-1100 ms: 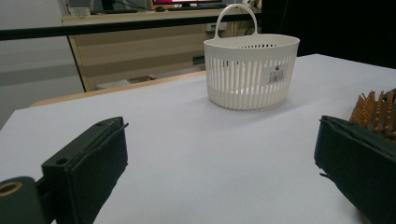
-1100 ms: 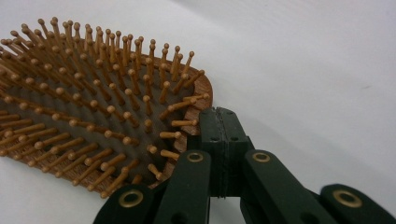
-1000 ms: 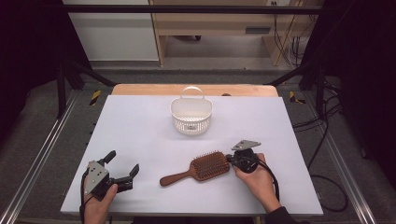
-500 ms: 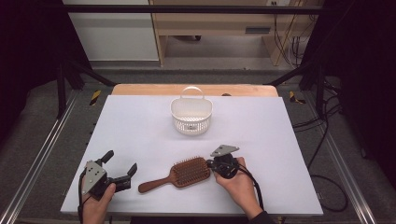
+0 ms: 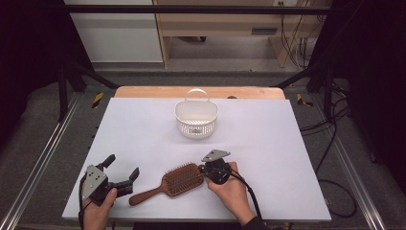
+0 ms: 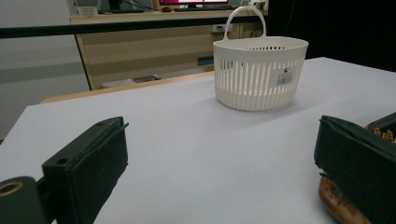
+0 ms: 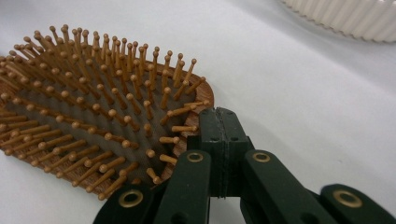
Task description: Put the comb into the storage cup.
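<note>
The left gripper [image 5: 120, 173] rests near the table's [image 5: 143, 134] front-left corner, jaws spread and empty, just left of the brush [image 5: 170, 182] handle. Since a second ago the brush has slid left toward it, nudged by the right gripper [image 5: 209, 171], jaws pressed together against the brush head. Likely a handover. The basket [image 5: 196, 118] sits behind; whether the tips pinch the rim stays unclear

brush [image 5: 178, 181] is glossy wood with wooden pins, basket [image 5: 196, 118] at 12 o'clock is slotted white plastic, table [image 5: 268, 143] matt white.
</note>
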Action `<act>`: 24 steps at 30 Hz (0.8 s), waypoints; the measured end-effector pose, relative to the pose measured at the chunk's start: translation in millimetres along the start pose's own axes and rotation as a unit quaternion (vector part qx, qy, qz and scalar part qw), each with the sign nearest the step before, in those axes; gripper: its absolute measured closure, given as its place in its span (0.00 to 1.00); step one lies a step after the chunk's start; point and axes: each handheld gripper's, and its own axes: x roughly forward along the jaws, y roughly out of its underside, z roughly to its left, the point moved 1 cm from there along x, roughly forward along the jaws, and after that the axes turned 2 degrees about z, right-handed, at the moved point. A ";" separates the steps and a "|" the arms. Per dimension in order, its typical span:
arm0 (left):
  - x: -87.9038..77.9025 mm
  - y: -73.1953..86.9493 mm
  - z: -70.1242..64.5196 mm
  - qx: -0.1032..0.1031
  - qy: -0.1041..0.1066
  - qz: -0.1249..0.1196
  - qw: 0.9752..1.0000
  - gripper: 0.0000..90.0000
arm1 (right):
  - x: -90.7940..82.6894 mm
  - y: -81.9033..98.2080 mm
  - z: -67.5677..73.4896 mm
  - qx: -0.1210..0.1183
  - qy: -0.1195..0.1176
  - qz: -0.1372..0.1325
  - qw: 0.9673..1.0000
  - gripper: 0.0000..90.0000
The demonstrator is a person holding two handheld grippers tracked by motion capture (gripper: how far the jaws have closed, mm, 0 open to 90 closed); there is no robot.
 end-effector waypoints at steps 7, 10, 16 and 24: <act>1.1 -0.5 -2.8 0.007 0.003 0.003 1.000 0.03 | 2.8 -0.5 0.0 -0.002 0.001 -0.002 1.000 1.00; 0.7 0.1 -2.9 0.007 0.004 0.003 1.000 0.03 | 0.9 1.6 -1.4 -0.002 0.007 -0.012 1.000 1.00; 0.4 1.4 -0.3 0.004 0.000 0.006 1.000 0.03 | -16.0 9.3 -13.8 0.007 0.021 -0.060 0.998 1.00; 1.3 1.9 -2.1 0.026 -0.001 0.018 1.000 0.03 | -65.5 39.7 -52.3 0.039 0.075 -0.146 0.986 0.83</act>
